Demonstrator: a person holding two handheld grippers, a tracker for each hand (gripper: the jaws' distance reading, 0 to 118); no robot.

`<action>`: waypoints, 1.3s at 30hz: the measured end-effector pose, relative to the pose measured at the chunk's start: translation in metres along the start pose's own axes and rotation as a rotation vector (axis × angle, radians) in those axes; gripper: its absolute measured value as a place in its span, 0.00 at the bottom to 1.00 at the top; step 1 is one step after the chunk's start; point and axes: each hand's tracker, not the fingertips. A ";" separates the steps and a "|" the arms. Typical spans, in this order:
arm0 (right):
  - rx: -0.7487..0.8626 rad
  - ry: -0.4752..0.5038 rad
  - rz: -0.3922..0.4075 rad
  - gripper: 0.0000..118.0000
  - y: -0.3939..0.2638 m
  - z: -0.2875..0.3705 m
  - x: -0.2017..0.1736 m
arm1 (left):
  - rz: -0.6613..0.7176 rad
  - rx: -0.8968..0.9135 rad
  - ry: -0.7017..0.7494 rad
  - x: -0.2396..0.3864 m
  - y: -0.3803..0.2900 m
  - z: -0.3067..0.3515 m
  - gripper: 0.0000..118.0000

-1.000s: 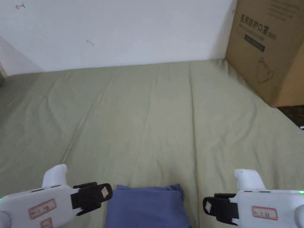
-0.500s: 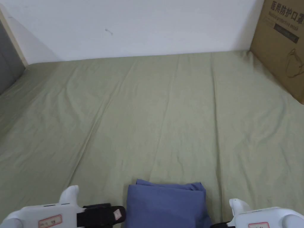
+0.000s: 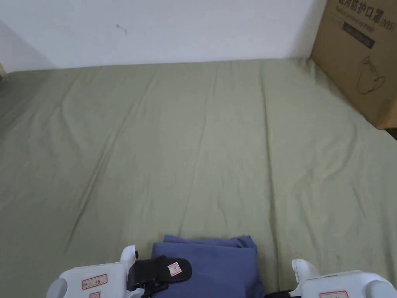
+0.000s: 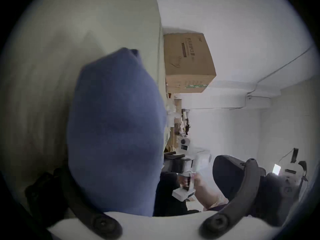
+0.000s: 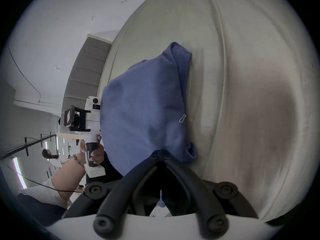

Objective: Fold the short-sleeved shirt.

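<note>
Shirt: the blue shirt (image 3: pixel 209 264) lies on the green sheet (image 3: pixel 217 147) as a compact, layered rectangle, between the two grippers, at the near edge of the head view.
Fold state: no sleeve or collar hangs free; the far edge shows stacked layers, one corner slightly bunched. Judged folded, or one fold short of it.
Left gripper: the left gripper (image 3: pixel 170 270) sits over the shirt's left edge. In the left gripper view the jaws stand spread wide, one on each side of the folded bundle (image 4: pixel 114 131); the one on the sheet side is dark and blurred. They straddle the cloth and do not pinch it.
Right gripper: only the white body of the right gripper (image 3: pixel 333 285) appears in the head view, just beside the shirt's right edge. In the right gripper view the jaw tips (image 5: pixel 161 154) are pressed together at the shirt's near edge. Whether any cloth is caught between them cannot be told.
Remaining work: judged slight; at most a final squaring of the bunched corner, then release and withdrawal.
Risk: pulling away with the left jaws straddling the bundle could drag the top layer open.
Surroundings: a cardboard box (image 3: pixel 360 58) stands well beyond the right jaws, clear of the work.
</note>
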 end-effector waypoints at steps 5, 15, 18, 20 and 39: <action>0.017 0.017 -0.048 0.00 -0.002 -0.001 0.001 | 0.030 0.061 0.172 -0.001 -0.008 0.006 0.16; 0.106 -0.007 0.103 0.00 -0.002 0.039 -0.062 | -0.331 0.149 0.391 0.111 0.011 0.092 0.17; 0.136 -0.004 0.126 0.00 -0.001 0.049 -0.078 | -0.399 0.173 0.545 0.141 0.032 0.153 0.17; 0.140 -0.010 0.153 0.00 -0.002 0.052 -0.086 | -0.430 0.172 0.685 0.152 0.045 0.190 0.17; 0.134 -0.125 0.151 0.00 -0.005 0.050 -0.090 | -0.657 0.158 1.589 0.170 0.099 0.289 0.96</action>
